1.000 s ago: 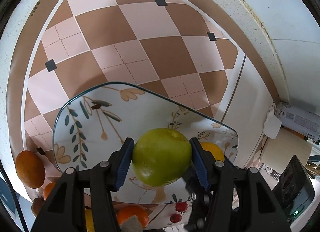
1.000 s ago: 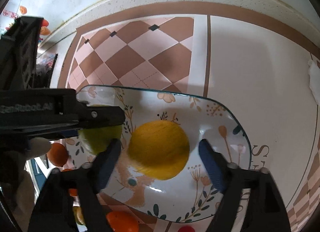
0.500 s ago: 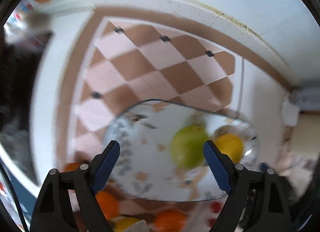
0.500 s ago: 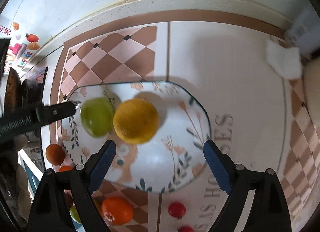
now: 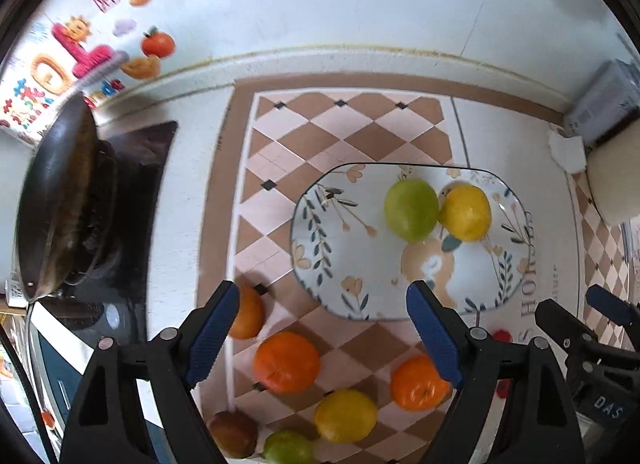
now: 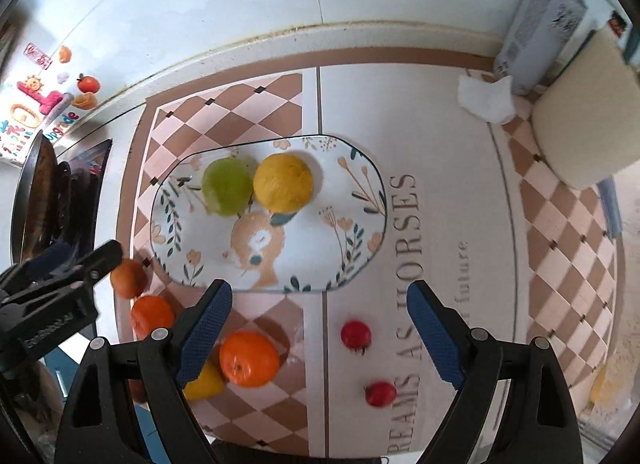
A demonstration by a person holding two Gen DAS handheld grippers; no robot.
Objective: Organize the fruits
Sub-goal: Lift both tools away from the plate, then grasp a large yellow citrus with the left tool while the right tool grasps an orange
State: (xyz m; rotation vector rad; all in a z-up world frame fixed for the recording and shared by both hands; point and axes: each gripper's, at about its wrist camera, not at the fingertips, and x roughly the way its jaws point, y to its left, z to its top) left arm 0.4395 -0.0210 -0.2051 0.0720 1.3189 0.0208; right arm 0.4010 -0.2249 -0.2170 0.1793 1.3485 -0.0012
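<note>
Both grippers have risen away from the plate (image 5: 320,272); the left gripper (image 5: 322,334), jaws just opened, has released the green apple (image 5: 410,208). It touches the lemon (image 6: 283,183) on the plate, beyond the empty, wide-spread right gripper (image 6: 320,328).

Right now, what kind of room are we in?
Most likely a home kitchen: a dark wok sits on a stove at the left, and fruit lies on a patterned countertop mat around a decorated plate.

Both grippers, left gripper (image 5: 322,324) and right gripper (image 6: 320,322), have matte black frames, ribbed blue pads (image 6: 204,338) and silver screws (white lettering on one side).
</note>
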